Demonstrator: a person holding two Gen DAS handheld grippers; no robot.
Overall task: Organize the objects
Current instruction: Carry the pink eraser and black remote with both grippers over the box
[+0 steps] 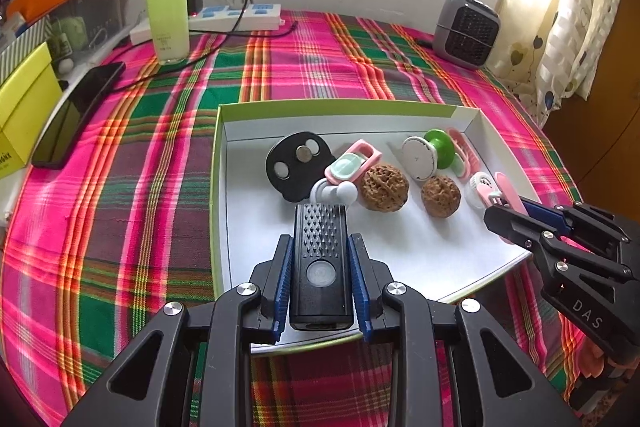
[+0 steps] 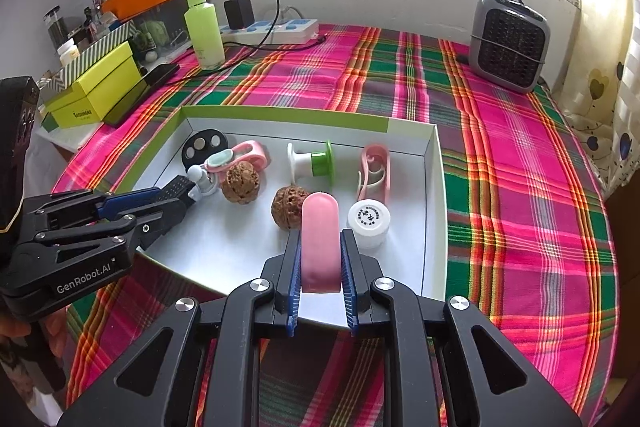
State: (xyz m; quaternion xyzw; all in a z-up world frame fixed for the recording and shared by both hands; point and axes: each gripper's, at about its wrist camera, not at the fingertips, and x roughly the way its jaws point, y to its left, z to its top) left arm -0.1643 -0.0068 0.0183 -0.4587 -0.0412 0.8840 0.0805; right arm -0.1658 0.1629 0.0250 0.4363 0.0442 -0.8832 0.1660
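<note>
A plaid tablecloth (image 2: 520,155) in pink, green and orange is covering the table, and on it a shallow white box with a green rim (image 1: 218,163) is sitting open, holding the small things. Behind it a grey heater (image 2: 507,47) is standing at the far right, and a green bottle (image 1: 167,11) is standing upright beside a white power strip (image 1: 240,15). The left gripper (image 1: 320,283) is reaching over the near edge of the box, its blue-padded fingers (image 1: 282,291) pinching a black rectangular device (image 1: 320,267) with a studded top and a round button. The right gripper (image 2: 320,287) is hovering over the box's near right part, its fingers pressing on both sides of a pink rounded bar (image 2: 319,243). Inside the box, a black disc (image 1: 298,163) with round silver spots is lying at the left, a white-and-green spool (image 2: 312,163) is lying on its side near the middle, and two walnuts (image 1: 385,189) are resting well apart from each other. A white round jar (image 2: 369,221) is sitting just beside the pink bar; its label is probably printed text, too small to read.
</note>
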